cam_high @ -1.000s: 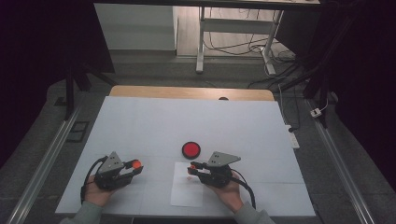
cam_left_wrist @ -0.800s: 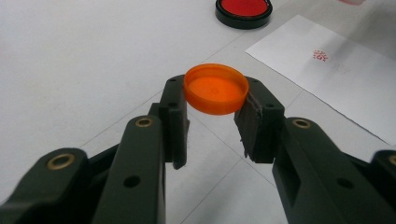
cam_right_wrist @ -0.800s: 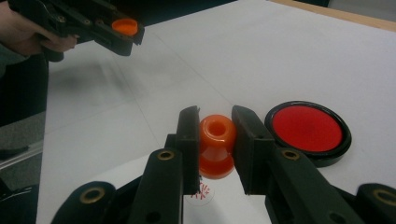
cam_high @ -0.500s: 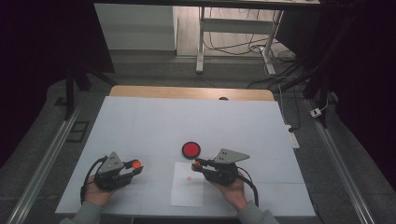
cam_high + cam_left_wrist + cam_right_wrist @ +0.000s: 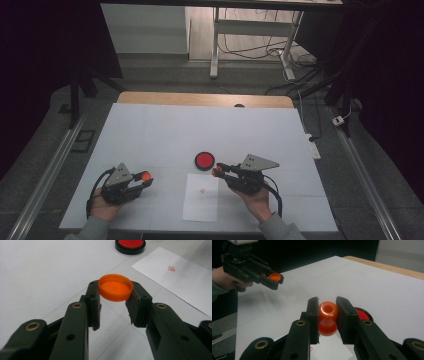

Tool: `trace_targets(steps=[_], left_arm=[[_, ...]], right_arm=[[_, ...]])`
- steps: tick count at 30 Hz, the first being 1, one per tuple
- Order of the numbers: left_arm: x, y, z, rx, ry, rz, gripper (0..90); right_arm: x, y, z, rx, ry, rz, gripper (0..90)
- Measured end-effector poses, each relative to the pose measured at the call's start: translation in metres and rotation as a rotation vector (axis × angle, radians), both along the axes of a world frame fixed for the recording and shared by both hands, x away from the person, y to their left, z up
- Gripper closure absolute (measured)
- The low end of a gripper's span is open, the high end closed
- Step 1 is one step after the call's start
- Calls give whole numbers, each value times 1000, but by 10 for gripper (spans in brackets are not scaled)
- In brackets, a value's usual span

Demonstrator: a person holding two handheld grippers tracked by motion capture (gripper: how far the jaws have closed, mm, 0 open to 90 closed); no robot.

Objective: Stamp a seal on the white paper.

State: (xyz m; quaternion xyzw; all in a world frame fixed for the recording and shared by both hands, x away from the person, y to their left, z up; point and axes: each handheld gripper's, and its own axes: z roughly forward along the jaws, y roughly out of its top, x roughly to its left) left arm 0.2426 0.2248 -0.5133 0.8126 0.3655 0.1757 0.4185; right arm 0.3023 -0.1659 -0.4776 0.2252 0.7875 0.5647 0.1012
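A white-covered table (image 5: 165, 130) with a bare wooden far edge carries a white rectangular paper sheet (image 5: 201, 196) near the person's side, and a round red ink pad in a black rim (image 5: 204, 160) just beyond the sheet. The high view shows both hands low on the table, well apart, with the sheet between them. The left gripper (image 5: 144, 176) holds a flat orange plastic cap (image 5: 145, 175); the left gripper view shows its 2 jaws pinching the cap's (image 5: 115, 287) rim, hollow side up, above the table. That view also reveals a small red stamped mark (image 5: 171, 268) on the sheet. The right gripper (image 5: 327, 312) clamps an orange waisted plastic stamp (image 5: 328, 318) upright above the sheet's far edge, beside the pad.
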Motion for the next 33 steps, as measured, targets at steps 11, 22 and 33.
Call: trace_targets(steps=[11, 22, 33], left_arm=[[1, 0, 0, -4, 1, 0, 643], [1, -1, 0, -3, -1, -2, 643], [3, -5, 2, 2, -7, -12, 642]], right_arm=[[2, -3, 4, -2, -5, -3, 722], [2, -4, 4, -1, -7, -5, 722], [3, -4, 3, 1, -7, -6, 722]])
